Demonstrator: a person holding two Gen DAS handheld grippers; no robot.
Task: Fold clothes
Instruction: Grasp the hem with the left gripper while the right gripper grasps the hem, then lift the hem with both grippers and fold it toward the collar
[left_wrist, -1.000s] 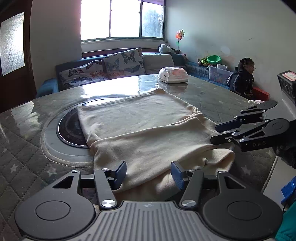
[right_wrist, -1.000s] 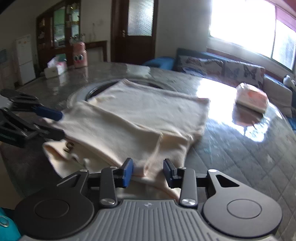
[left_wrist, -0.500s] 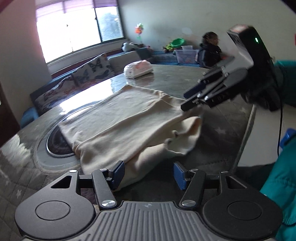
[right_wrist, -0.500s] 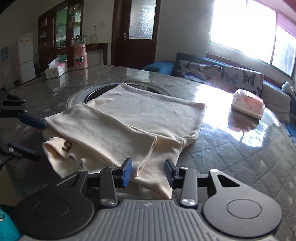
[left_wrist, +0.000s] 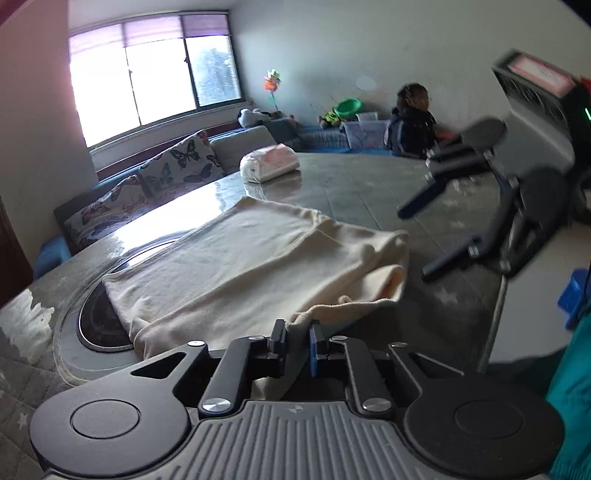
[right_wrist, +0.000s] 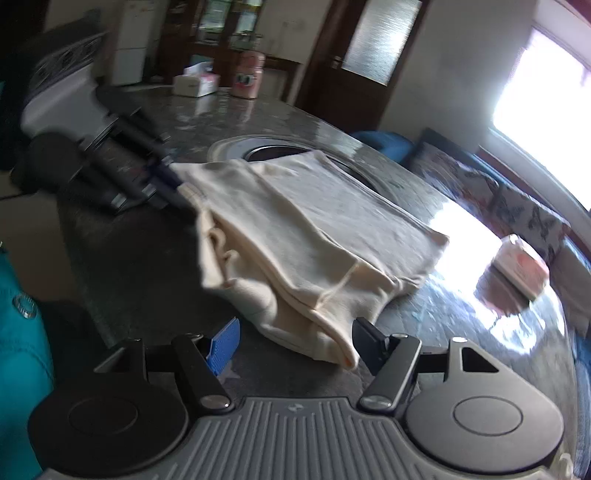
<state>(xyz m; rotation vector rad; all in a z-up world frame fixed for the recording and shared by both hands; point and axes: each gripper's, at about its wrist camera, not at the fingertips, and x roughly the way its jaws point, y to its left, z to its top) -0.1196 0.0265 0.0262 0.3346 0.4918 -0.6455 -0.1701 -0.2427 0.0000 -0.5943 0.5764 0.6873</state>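
A cream garment (left_wrist: 258, 254) lies folded in layers on a grey round table (left_wrist: 369, 184), partly covering the dark round plate (left_wrist: 92, 325) set in the table's middle. Its near corner is lifted off the surface and bunched into a narrow strip.

The left gripper (left_wrist: 296, 339) has its 2 fingers drawn close together, pinching that bunched corner of the garment between the pads. In the right wrist view the same gripper (right_wrist: 173, 182) shows at the left, blurred, with the cloth hanging from its tips.

The right gripper (right_wrist: 291, 345) is spread wide, its 2 fingers on either side of the garment's near folded edge without touching it. In the left wrist view it (left_wrist: 413, 240) hangs just beside the garment's right end, blurred.

A white packet (left_wrist: 269, 162) rests on the far side of the table. A tissue box (right_wrist: 195, 84) and a pink container (right_wrist: 248, 75) stand on the table's other side. A child (left_wrist: 412, 118) sits near the wall beyond the table.
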